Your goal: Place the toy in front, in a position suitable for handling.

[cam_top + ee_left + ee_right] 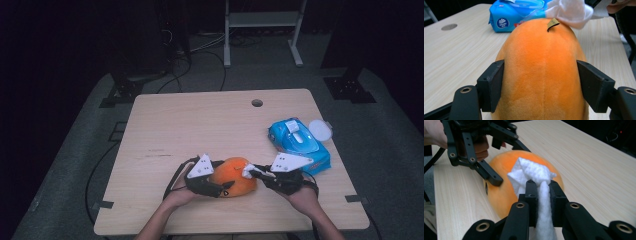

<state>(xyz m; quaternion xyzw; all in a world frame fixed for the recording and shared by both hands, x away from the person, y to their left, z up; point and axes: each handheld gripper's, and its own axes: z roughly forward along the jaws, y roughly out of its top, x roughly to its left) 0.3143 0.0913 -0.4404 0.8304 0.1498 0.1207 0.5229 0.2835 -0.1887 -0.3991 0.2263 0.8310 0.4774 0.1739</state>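
Note:
An orange plush toy (pixel 235 182) lies on the wooden table (pixel 190 125) near its front edge. My left gripper (pixel 224 188) comes in from the left and is shut on it, its two black jaws pressing the toy's sides (pixel 541 70). A small brown tag (pixel 552 23) sticks up from the toy's far end. My right gripper (pixel 252 172) is shut on a crumpled white wipe (pixel 531 173), which rests on top of the toy (pixel 501 192), close to that tag. In the left gripper view the wipe (pixel 569 11) sits just beyond the tag.
A blue pack of wet wipes (pixel 300 142) lies to the right of the toy, with a round white lid (pixel 320 130) beside it near the table's right edge. A cable hole (pixel 257 103) sits at the table's back. Bare wood stretches to the left and back.

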